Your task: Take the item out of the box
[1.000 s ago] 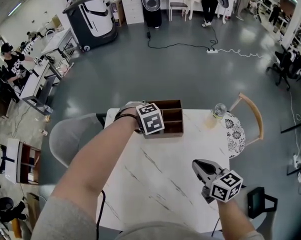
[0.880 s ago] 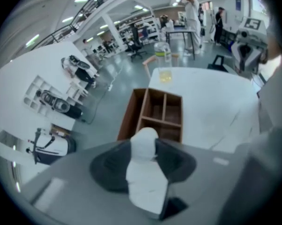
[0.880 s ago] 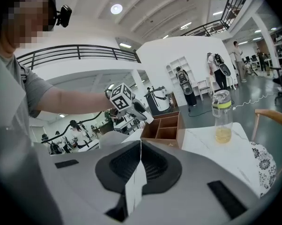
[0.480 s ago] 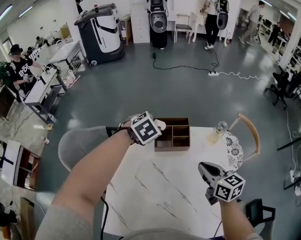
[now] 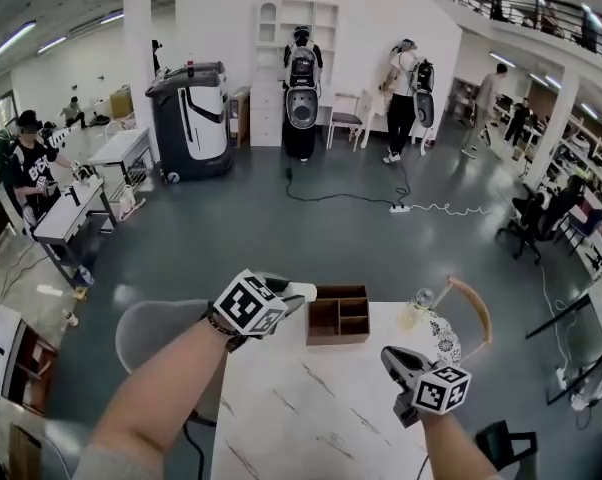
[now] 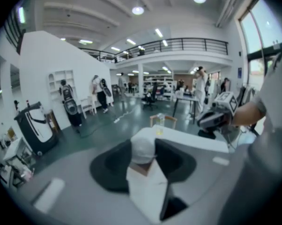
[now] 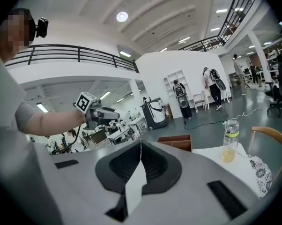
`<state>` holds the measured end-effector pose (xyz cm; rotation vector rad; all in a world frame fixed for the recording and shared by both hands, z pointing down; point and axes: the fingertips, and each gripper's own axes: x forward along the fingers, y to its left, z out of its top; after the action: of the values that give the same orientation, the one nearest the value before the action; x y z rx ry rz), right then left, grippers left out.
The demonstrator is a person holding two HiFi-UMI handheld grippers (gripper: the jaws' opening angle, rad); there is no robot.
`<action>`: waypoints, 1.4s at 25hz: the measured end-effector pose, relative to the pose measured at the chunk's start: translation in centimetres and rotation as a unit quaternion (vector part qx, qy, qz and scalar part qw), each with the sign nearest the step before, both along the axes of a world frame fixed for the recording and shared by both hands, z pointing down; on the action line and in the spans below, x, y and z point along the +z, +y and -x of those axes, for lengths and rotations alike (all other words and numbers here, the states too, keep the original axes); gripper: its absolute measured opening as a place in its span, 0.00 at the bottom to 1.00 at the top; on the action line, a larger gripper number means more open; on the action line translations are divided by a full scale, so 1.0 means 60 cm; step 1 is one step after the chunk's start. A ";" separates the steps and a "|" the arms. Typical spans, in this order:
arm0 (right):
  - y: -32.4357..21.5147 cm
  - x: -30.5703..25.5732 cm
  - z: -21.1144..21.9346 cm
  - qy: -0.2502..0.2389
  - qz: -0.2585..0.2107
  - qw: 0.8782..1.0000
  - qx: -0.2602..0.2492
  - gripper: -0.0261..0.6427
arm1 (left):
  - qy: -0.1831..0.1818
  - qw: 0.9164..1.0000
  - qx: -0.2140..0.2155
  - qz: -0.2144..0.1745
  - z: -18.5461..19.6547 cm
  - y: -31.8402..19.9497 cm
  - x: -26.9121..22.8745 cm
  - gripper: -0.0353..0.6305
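White, grey-veined stone forms the counter (image 5: 311, 408). Nearest the person, the right gripper (image 5: 393, 358) hovers over its right side, its fingers (image 7: 124, 165) clenched together on nothing. Farther on and to the left, the left gripper (image 5: 281, 296) is raised near the counter's far left corner. Its fingers (image 6: 110, 165) are grasping a small white item (image 6: 143, 149) with a rounded top. The item hangs in the air just left of the wooden box (image 5: 338, 314), clear of its compartments. The box, brown and divided inside, sits at the counter's far edge. To its right stands a clear bottle (image 5: 416, 311) with yellowish liquid at the bottom, and beside that a wooden chair (image 5: 473, 313) with a patterned cushion. A grey chair (image 5: 156, 333) stands off the counter's left side. Beyond is a grey hall floor crossed by a white cable (image 5: 436, 208), with a large black-and-white machine (image 5: 189, 118) and people standing by the far white wall.
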<state>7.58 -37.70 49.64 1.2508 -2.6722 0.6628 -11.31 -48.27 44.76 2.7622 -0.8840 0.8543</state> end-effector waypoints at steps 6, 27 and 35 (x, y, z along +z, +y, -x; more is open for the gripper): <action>0.024 -0.061 0.035 -0.015 -0.019 1.000 0.013 0.05 | 0.099 0.995 -0.011 0.002 0.070 0.082 -0.055 0.30; 0.138 -0.189 -0.131 -0.078 -0.058 0.995 -0.002 0.05 | 0.345 0.935 -0.085 0.004 -0.001 0.371 -0.174 0.30; 0.164 -0.181 -0.231 -0.084 -0.061 0.993 -0.049 0.05 | 0.397 0.910 -0.120 -0.013 -0.112 0.436 -0.177 0.30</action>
<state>21.43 -27.83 38.79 1.1271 -2.9311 0.6263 -4.62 -22.11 34.14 2.5483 -0.9986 -0.3280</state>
